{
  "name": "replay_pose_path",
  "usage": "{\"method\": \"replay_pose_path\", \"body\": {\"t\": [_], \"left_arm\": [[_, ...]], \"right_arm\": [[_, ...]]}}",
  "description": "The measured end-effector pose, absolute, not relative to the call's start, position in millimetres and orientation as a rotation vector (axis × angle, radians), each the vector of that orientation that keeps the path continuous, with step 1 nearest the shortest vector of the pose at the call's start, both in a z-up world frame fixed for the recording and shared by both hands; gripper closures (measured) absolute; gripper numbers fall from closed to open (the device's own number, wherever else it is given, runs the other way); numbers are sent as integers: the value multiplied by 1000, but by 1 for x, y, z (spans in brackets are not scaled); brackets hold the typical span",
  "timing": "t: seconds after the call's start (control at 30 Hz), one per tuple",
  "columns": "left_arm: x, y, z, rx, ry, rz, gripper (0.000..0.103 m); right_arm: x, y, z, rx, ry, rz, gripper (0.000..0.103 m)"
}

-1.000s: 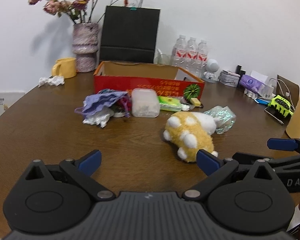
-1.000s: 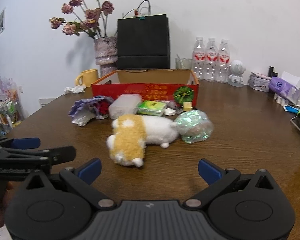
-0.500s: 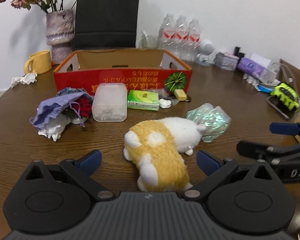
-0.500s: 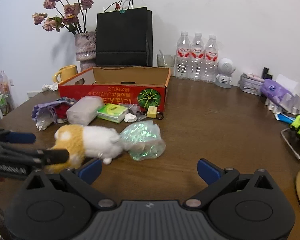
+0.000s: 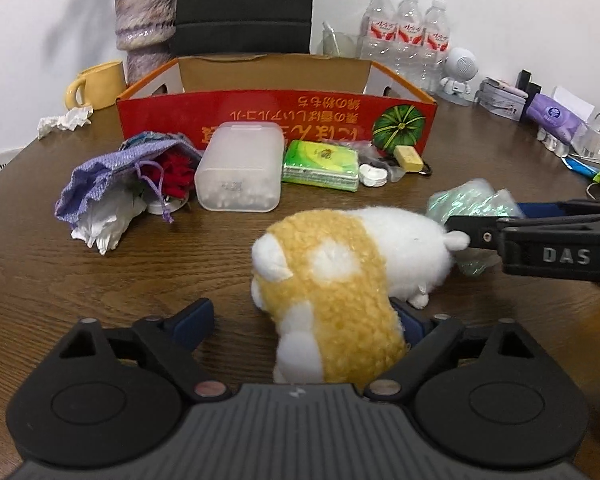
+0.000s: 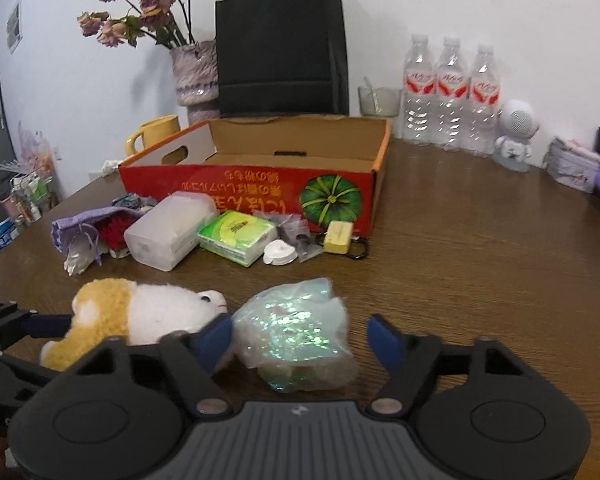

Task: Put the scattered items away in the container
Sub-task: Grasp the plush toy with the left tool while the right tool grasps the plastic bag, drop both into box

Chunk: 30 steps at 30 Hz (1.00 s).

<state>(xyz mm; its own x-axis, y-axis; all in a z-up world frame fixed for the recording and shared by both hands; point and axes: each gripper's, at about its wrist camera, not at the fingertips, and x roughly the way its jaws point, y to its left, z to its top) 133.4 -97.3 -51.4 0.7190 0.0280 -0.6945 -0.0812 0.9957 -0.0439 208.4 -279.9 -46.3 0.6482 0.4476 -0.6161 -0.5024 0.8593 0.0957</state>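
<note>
A yellow and white plush toy (image 5: 340,280) lies on the wooden table between my left gripper's (image 5: 300,320) closing jaws. The right pad touches it and the left pad stands apart. My right gripper (image 6: 300,340) straddles a shiny iridescent bag (image 6: 300,332). Its jaws are closing, with a small gap at the right pad. The red cardboard box (image 6: 252,184) stands open behind. In front of it lie a purple pouch (image 5: 100,176), a translucent plastic case (image 5: 240,168), a green tissue pack (image 5: 320,164), a small white case (image 5: 374,174) and a yellow tag (image 5: 408,158).
Behind the box stand a vase of dried flowers (image 6: 192,76), a black paper bag (image 6: 280,48), a yellow mug (image 6: 156,132), three water bottles (image 6: 448,96) and a white figurine (image 6: 516,136). Crumpled tissue (image 5: 66,120) lies far left. Small clutter lines the right edge.
Both grippers have moved forward and lower. The left one now has the plush between its jaws, and the right one has the shiny bag. Both pairs of jaws have narrowed, the right more.
</note>
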Motion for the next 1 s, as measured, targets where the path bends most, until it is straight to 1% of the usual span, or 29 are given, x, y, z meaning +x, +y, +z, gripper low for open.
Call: {"method": "replay_pose_path", "body": {"t": [0.03,0.07,0.1,0.13,0.17,0.23,0.47,0.67,0.83,1.0], "left_arm": [[133,-97,-51,-67,760,65,19],[133,-96,-51,-60,755,66,27],[133,-96,-50,-55,748,63,33],[133,-94,-49,-57,740,54,47],[133,-93,-48,-58,732,46,51],[133,-92,-48,-58,721,37,52],[124,-86,-45,-44,650,36,53],[118,-72,-28,-69,579,25,53],[125,-47,0,-101,488,29,53],[154,-15,29,-136,409,48,53]], "right_arm": [[212,-279,-50,-72,692,551,51],[213,-279,-53,-57,701,559,56],[212,-280,-55,-46,702,571,59],[211,-282,-56,-41,692,579,61],[209,-283,-55,-42,681,580,64],[206,-286,-54,-29,664,581,65],[199,-290,-56,2,635,569,65],[192,-291,-49,47,583,564,65],[198,-285,-29,100,547,581,65],[218,-258,4,116,494,632,65]]}}
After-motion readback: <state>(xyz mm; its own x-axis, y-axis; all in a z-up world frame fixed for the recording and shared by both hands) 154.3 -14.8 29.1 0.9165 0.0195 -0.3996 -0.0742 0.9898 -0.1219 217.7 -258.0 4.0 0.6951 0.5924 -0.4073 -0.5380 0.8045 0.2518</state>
